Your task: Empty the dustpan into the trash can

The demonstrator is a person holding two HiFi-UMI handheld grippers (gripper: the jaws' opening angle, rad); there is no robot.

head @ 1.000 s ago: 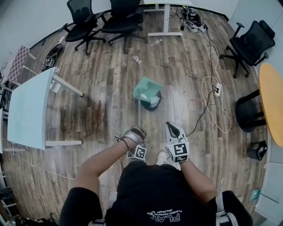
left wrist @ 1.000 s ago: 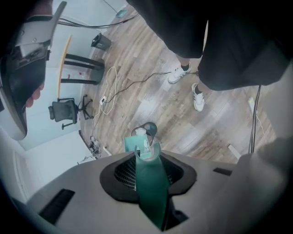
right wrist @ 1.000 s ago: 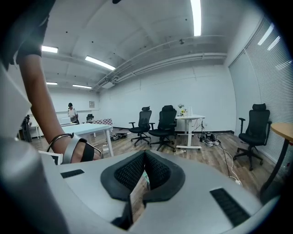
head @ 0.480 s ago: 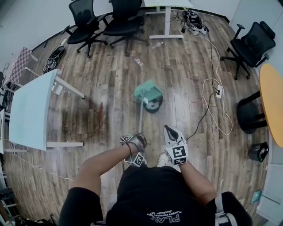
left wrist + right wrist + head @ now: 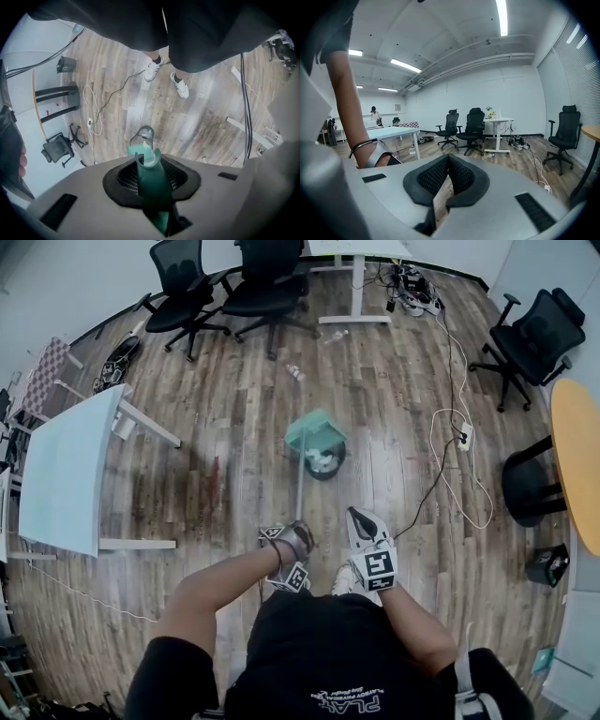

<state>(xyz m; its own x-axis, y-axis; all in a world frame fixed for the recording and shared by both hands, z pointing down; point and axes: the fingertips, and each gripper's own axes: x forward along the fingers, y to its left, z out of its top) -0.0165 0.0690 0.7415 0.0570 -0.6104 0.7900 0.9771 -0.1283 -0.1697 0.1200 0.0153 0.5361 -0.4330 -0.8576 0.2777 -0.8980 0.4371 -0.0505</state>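
Note:
A green dustpan (image 5: 315, 431) on a long pole handle (image 5: 299, 488) hangs tipped over the small dark trash can (image 5: 324, 461) on the wood floor. My left gripper (image 5: 298, 529) is shut on the near end of that handle. In the left gripper view the green handle (image 5: 153, 183) runs out between the jaws of the left gripper (image 5: 151, 161) to the dustpan (image 5: 139, 151) and the trash can (image 5: 142, 136) below. My right gripper (image 5: 361, 516) hangs beside it to the right; in the right gripper view the right gripper (image 5: 448, 159) has its pads together with nothing between them.
Black office chairs (image 5: 258, 282) stand at the back and one more chair (image 5: 534, 334) at the right. A white table (image 5: 61, 474) is at the left, a round wooden table (image 5: 577, 456) at the right. A white cable with a power strip (image 5: 461, 435) lies on the floor.
My left gripper has rolled on the handle and drawn slightly back toward my body. The dustpan has turned over the trash can. The right gripper has stayed put.

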